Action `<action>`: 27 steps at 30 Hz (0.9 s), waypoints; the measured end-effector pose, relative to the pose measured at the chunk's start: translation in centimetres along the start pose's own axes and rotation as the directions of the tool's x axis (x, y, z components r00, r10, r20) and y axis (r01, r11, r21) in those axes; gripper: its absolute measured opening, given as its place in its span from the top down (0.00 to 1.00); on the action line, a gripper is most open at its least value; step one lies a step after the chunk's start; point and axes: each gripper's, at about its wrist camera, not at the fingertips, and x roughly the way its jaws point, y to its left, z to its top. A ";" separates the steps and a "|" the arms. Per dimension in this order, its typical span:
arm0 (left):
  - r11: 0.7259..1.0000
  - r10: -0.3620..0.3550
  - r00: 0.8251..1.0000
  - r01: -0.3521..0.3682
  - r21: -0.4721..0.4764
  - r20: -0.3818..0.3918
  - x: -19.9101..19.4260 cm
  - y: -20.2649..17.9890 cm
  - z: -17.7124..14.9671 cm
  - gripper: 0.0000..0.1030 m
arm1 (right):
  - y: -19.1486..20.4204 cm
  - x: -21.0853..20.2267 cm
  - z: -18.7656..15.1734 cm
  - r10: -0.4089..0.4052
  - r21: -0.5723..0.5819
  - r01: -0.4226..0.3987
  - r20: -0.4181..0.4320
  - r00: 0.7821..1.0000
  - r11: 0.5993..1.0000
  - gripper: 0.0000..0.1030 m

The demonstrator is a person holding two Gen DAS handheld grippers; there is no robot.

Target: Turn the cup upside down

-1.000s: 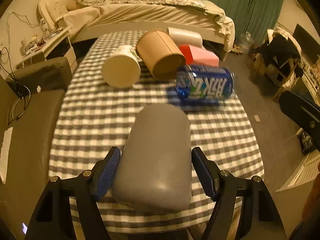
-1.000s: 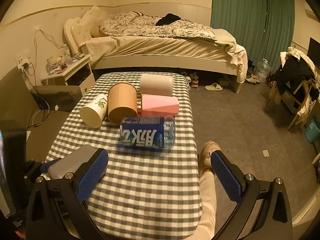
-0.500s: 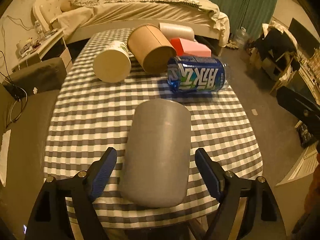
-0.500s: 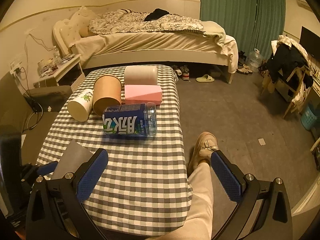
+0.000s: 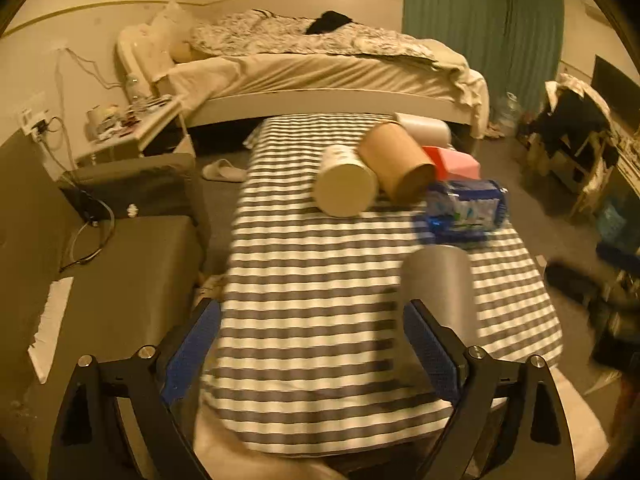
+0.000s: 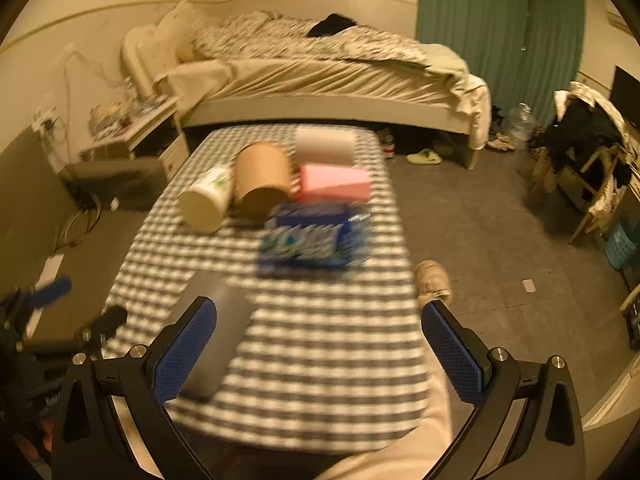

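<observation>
A grey cup (image 5: pixel 440 284) stands on the near part of the checked table (image 5: pixel 312 280), its flat closed end up. In the right wrist view the same cup (image 6: pixel 216 320) is a blurred grey shape behind my left finger. My left gripper (image 5: pixel 312 348) is open and empty, and the cup stands just beyond its right fingertip, outside the jaws. My right gripper (image 6: pixel 316 344) is open and empty over the table's near end, with the cup at its left.
Farther back lie a white cup (image 5: pixel 346 192), a brown paper cup (image 5: pixel 396 168), a pink box (image 5: pixel 452 164), a white roll (image 5: pixel 424 130) and a blue pack (image 5: pixel 464 208). A bed (image 5: pixel 320 68) stands behind. A grey seat (image 5: pixel 120 280) is on the left.
My left gripper has drawn back and swung left, so the grey cup has left its jaws and stands free. My right gripper has shifted; both views are blurred by motion.
</observation>
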 end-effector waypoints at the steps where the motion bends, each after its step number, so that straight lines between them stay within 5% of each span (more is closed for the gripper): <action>1: 1.000 0.015 1.000 -0.015 -0.008 0.005 0.0 0.6 -0.2 0.03 | 1.0 0.3 -0.4 0.014 -0.005 -0.014 -0.017 1.000 1.000 0.00; 6: 0.997 0.062 0.998 -0.062 -0.041 0.003 0.6 3.5 -1.1 0.03 | 5.3 2.7 -2.2 0.078 -0.037 -0.083 -0.114 0.990 0.996 0.00; 14: 0.990 0.084 0.996 -0.085 -0.108 -0.021 1.3 6.9 -2.3 0.03 | 8.3 6.2 -3.0 0.067 -0.021 -0.072 -0.185 0.980 0.997 0.01; 27: 0.993 0.043 0.999 -0.045 -0.109 -0.013 1.4 6.9 -2.5 0.03 | 8.3 8.8 -3.6 0.089 0.001 -0.091 -0.245 0.965 0.996 0.26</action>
